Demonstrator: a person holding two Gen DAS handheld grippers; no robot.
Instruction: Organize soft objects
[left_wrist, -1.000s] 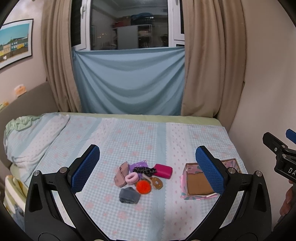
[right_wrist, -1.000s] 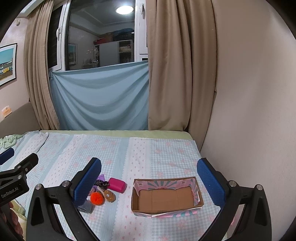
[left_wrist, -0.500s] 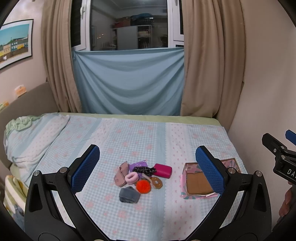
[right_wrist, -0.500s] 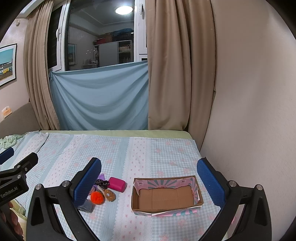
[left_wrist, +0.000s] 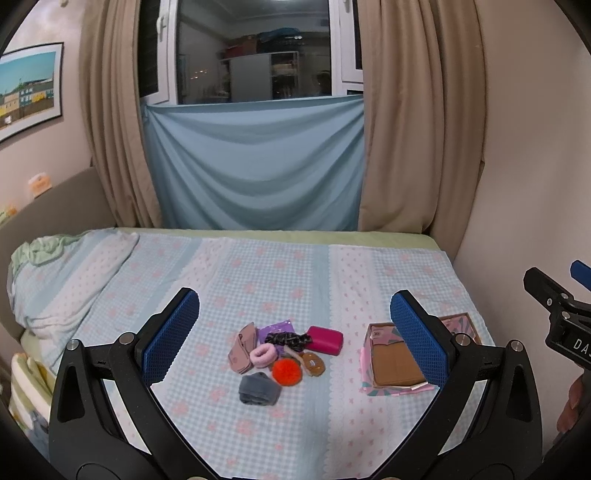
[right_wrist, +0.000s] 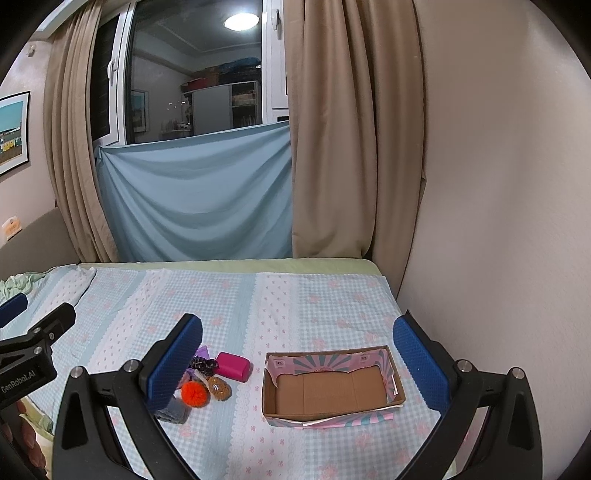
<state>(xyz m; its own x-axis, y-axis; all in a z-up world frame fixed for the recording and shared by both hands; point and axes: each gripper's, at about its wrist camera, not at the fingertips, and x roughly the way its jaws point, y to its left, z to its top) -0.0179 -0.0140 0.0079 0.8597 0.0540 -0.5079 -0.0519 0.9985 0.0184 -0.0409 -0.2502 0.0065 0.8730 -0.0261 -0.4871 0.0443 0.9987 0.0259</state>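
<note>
Both claws hanging released above the bed
Left claw (left_wrist: 294, 338) and right claw (right_wrist: 297, 356) gaping empty; pile (left_wrist: 282, 356) lying left of box (right_wrist: 332, 387)

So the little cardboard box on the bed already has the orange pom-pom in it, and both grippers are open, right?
Not quite. The cardboard box is empty in the right wrist view; the orange pom-pom lies on the bed, in the pile left of the box. Both the left gripper and the right gripper are open.

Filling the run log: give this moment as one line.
left gripper: open, empty | right gripper: open, empty | soft items: piled on bed | box: empty
</note>
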